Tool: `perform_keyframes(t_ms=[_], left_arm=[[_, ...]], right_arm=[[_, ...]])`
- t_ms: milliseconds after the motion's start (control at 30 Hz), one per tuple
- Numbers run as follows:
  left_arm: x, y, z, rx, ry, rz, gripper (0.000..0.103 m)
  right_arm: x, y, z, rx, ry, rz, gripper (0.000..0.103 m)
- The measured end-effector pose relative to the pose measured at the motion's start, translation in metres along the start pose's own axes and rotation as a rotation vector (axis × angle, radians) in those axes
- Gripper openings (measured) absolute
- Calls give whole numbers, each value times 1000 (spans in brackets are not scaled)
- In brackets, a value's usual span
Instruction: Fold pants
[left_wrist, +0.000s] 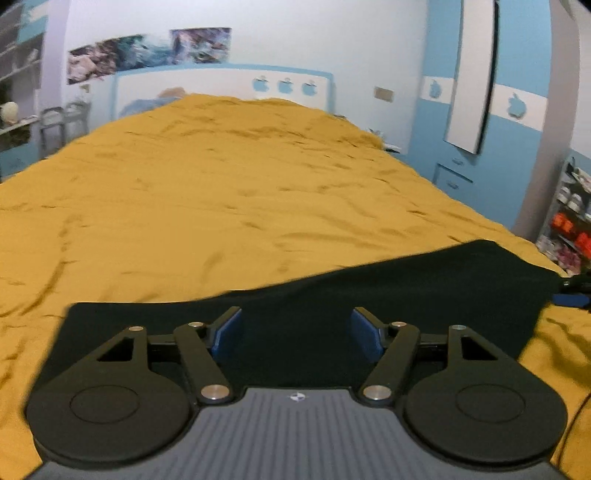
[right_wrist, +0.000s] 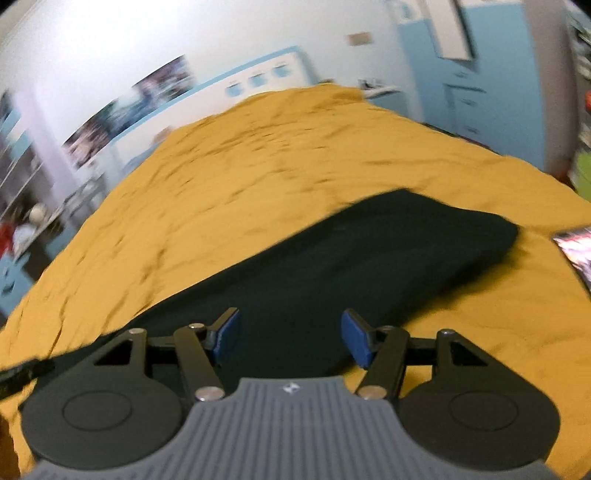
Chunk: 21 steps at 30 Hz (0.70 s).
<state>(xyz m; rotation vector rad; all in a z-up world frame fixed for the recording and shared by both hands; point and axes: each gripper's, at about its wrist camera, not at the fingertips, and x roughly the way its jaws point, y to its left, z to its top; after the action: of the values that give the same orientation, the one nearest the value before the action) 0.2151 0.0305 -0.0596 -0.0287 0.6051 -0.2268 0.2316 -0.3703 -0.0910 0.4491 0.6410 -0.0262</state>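
Dark pants (left_wrist: 369, 295) lie flat on the near part of the bed (left_wrist: 221, 184), over its mustard cover. Left gripper (left_wrist: 295, 332) hovers above the pants, jaws released, grasping nothing. Right gripper (right_wrist: 290, 338) likewise over the pants (right_wrist: 351, 266), jaws spread, empty.

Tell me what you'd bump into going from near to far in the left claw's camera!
Left claw → black pants → big yellow bedspread → white-and-blue headboard → posters on the wall.
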Motion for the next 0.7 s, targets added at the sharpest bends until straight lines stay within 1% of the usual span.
perform_keyframes(t_ms=[100,233,367,467,533,700], left_arm=[[12,-37,10,43,16,-14,81],[34,-87,23,83,36,-1,83],[61,-119,29,91,82,13,83],[76,-135,28,95,108,20,83],[83,-143,29,92,121,23,83],[99,-153,26,85,147,39,83]], right_arm=[[1,-30,2,64,-1,-34,58],[9,-65,10,173,-3,-84,58],[21,-93,18,270,-14,-125,58],[35,-110,26,330,-13,-131,58],[44,-115,32,335,-9,-126,58],[80,-112,49,255,6,-130,58]])
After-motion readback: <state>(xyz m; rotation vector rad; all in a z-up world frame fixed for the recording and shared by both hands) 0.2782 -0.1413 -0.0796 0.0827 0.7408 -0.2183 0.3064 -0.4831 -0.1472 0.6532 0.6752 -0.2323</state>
